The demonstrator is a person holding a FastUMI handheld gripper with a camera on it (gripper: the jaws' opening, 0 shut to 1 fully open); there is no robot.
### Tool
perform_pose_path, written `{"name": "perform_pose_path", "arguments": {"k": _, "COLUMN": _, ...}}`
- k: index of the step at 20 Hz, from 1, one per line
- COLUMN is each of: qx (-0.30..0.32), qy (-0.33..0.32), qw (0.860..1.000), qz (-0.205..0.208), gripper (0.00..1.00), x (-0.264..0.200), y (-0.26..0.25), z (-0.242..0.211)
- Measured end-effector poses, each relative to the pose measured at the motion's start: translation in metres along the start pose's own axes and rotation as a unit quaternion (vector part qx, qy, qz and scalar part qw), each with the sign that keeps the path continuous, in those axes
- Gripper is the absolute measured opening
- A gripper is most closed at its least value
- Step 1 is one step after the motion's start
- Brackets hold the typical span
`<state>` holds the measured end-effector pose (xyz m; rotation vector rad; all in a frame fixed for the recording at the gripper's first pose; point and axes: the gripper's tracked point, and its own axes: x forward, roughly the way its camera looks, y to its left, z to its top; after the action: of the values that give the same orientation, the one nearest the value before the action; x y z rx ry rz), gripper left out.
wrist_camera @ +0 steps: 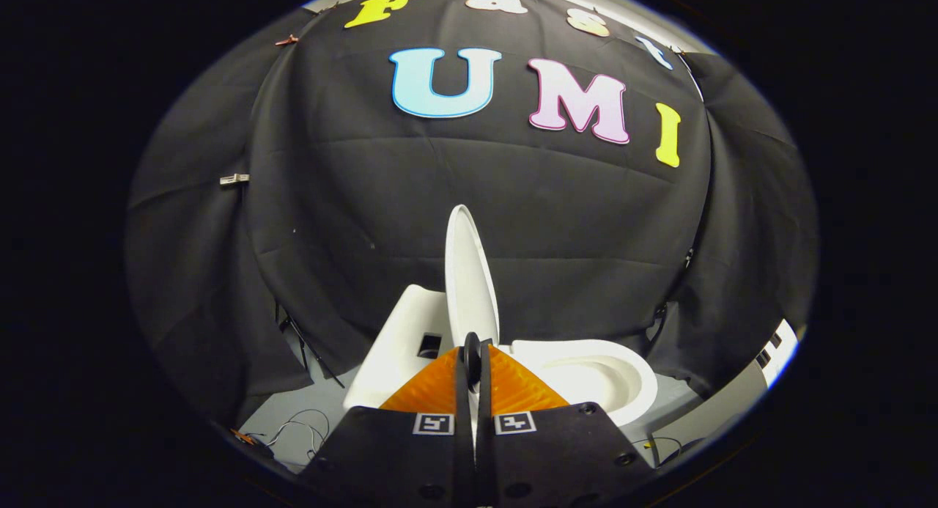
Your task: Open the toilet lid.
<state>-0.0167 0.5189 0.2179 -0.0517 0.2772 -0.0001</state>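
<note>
Gripper [473, 361] fingers sit nearly closed, pinching the lower edge of the toilet lid [469, 273], which stands upright at twelve o'clock just ahead. Toilet bowl [623, 376] lies open at two o'clock, tank [399, 339] at ten o'clock.

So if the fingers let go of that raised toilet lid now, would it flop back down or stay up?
The toilet lid stands near upright above the bowl, so it probably stays up or tips slowly. It looks like stiff moulded plastic, unlikely to bend. The gripper fingers look closed on its lower edge, a thin and possibly slippery hold.
</note>
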Motion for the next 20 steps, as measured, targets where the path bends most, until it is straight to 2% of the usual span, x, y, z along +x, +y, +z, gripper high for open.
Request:
{"name": "perform_pose_path", "arguments": {"k": 9, "qx": -0.004, "qy": -0.007, "qw": 1.0, "qz": 0.008, "gripper": 0.08, "x": 0.001, "y": 0.004, "z": -0.001}}
{"name": "perform_pose_path", "arguments": {"k": 11, "qx": 0.006, "qy": -0.003, "qw": 1.0, "qz": 0.03, "gripper": 0.1, "x": 0.001, "y": 0.011, "z": -0.005}}
{"name": "perform_pose_path", "arguments": {"k": 12, "qx": 0.012, "qy": 0.001, "qw": 0.999, "qz": 0.035, "gripper": 0.18, "x": 0.002, "y": 0.013, "z": -0.01}}
{"name": "perform_pose_path", "arguments": {"k": 14, "qx": 0.011, "qy": 0.013, "qw": 0.999, "qz": 0.04, "gripper": 0.27, "x": 0.003, "y": 0.011, "z": -0.024}}
{"name": "perform_pose_path", "arguments": {"k": 19, "qx": -0.01, "qy": 0.006, "qw": 0.999, "qz": 0.049, "gripper": 0.76, "x": -0.001, "y": 0.014, "z": -0.029}}
{"name": "perform_pose_path", "arguments": {"k": 20, "qx": -0.012, "qy": 0.006, "qw": 0.999, "qz": 0.05, "gripper": 0.77, "x": -0.001, "y": 0.014, "z": -0.028}}
